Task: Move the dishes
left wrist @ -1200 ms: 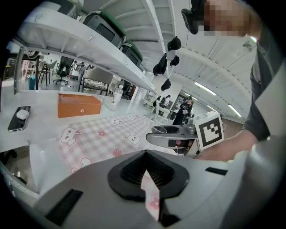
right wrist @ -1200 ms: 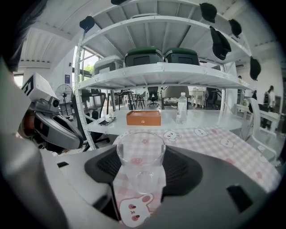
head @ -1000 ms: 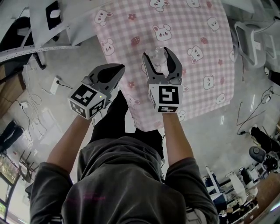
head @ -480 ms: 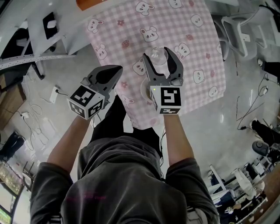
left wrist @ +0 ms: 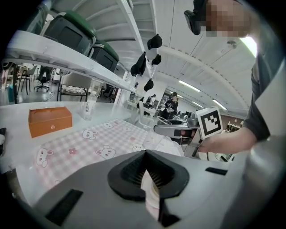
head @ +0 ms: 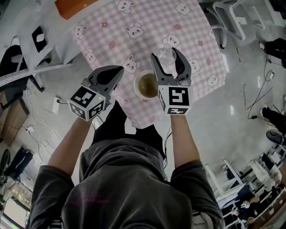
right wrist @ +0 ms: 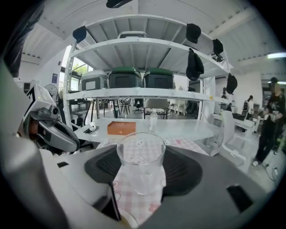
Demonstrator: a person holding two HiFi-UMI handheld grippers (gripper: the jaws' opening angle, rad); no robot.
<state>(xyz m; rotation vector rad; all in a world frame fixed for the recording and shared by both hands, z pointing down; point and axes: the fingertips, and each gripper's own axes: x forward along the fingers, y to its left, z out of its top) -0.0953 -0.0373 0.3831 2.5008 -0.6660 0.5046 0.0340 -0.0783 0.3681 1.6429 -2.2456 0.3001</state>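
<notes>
My right gripper [head: 166,53] clamps the smooth glass [right wrist: 140,154], which may slip onto the bowl [head: 146,86]; left gripper [head: 117,69] closed, empty

No words or numbers are legible. The left gripper [head: 115,71] and right gripper [head: 166,53] carry only square markers, and the bottle [left wrist: 87,107] label is unreadable.

1. Tablecloth [head: 147,27]: pink-and-white check, white animal faces, small pink flowers.
2. Box [head: 73,6]: orange.
3. Glass [right wrist: 140,156]: clear, colourless.
4. Bowl [head: 136,87]: white rim, brownish inside.
5. Left gripper [head: 119,69], right gripper [head: 166,53]: grey, black pads, black-and-white marker cubes.
</notes>
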